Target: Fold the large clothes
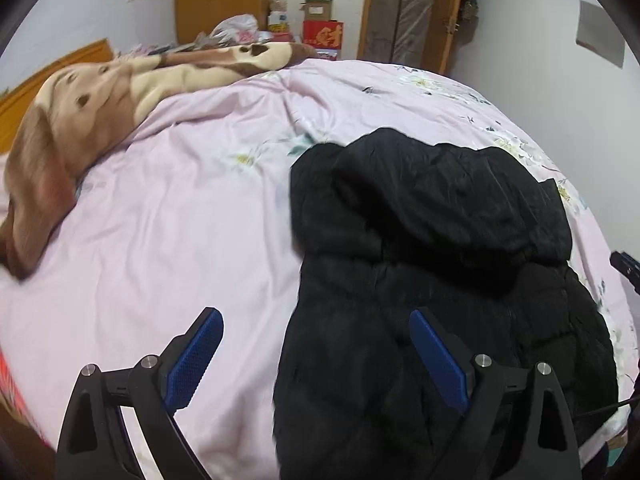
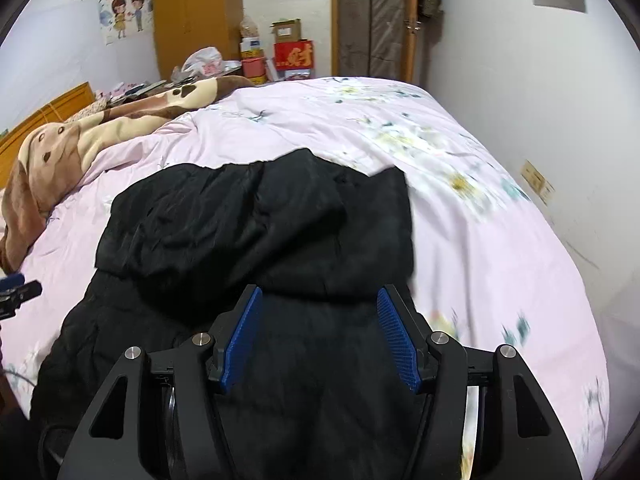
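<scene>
A black quilted hooded jacket (image 1: 432, 264) lies on the pink bed cover (image 1: 180, 220), hood end pointing away from me. My left gripper (image 1: 316, 316) is open and empty above the jacket's left edge, one blue pad over the cover, the other over the jacket. In the right wrist view the jacket (image 2: 256, 232) fills the middle, its hood folded onto the body. My right gripper (image 2: 318, 294) is open and empty above the jacket's right part. The left gripper's tip (image 2: 20, 290) shows at the left edge, and the right gripper's tip (image 1: 626, 266) at the left wrist view's right edge.
A brown and cream blanket (image 1: 80, 128) lies bunched at the bed's far left by the wooden headboard (image 2: 48, 114). Boxes and bags (image 2: 292, 56) stand beyond the bed. A white wall (image 2: 520, 100) runs along the bed's right side.
</scene>
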Demonstrator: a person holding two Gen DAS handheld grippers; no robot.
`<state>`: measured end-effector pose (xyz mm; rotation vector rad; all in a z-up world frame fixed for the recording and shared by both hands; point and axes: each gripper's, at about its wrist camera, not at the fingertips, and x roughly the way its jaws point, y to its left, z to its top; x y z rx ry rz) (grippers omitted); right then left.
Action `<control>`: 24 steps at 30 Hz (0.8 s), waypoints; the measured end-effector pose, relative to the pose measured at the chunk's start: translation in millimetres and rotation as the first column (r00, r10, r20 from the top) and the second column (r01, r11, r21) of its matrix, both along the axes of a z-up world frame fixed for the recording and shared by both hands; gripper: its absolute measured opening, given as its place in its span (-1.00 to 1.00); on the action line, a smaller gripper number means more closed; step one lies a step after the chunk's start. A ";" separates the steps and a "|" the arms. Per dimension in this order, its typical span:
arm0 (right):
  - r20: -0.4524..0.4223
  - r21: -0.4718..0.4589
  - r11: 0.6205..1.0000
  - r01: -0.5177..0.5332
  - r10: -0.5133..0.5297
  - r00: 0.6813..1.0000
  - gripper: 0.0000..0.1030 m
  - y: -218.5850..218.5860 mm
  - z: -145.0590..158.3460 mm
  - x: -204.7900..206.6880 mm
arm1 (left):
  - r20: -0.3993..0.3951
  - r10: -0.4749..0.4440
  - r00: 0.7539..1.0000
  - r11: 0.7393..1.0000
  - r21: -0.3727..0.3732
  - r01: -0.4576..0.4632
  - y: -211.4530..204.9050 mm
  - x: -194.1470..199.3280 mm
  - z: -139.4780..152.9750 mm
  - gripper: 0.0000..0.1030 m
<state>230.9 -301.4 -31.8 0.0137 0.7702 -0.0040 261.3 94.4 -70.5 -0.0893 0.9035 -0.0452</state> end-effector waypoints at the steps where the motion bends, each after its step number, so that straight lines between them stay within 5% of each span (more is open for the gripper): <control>1: 0.002 0.004 1.000 0.003 -0.003 1.000 0.17 -1.3 2.0 -4.4 | 0.002 0.000 1.000 1.000 0.004 0.000 1.5 -10.5 -0.9 0.84; 14: -0.014 0.020 0.998 0.061 -0.060 0.998 0.17 -18.1 -8.2 -113.1 | -0.063 0.021 0.998 0.996 -0.081 -0.027 27.3 -111.5 -27.0 0.84; 20: -0.035 0.027 0.994 0.108 -0.107 0.994 0.17 -40.9 -20.7 -153.8 | -0.072 0.001 0.997 1.000 -0.015 -0.002 40.7 -147.6 -25.3 0.84; 24: -0.081 0.037 0.987 0.154 -0.151 0.985 0.23 -53.0 -39.9 -168.6 | -0.104 0.024 0.994 0.996 -0.088 -0.033 47.3 -151.1 -38.6 0.84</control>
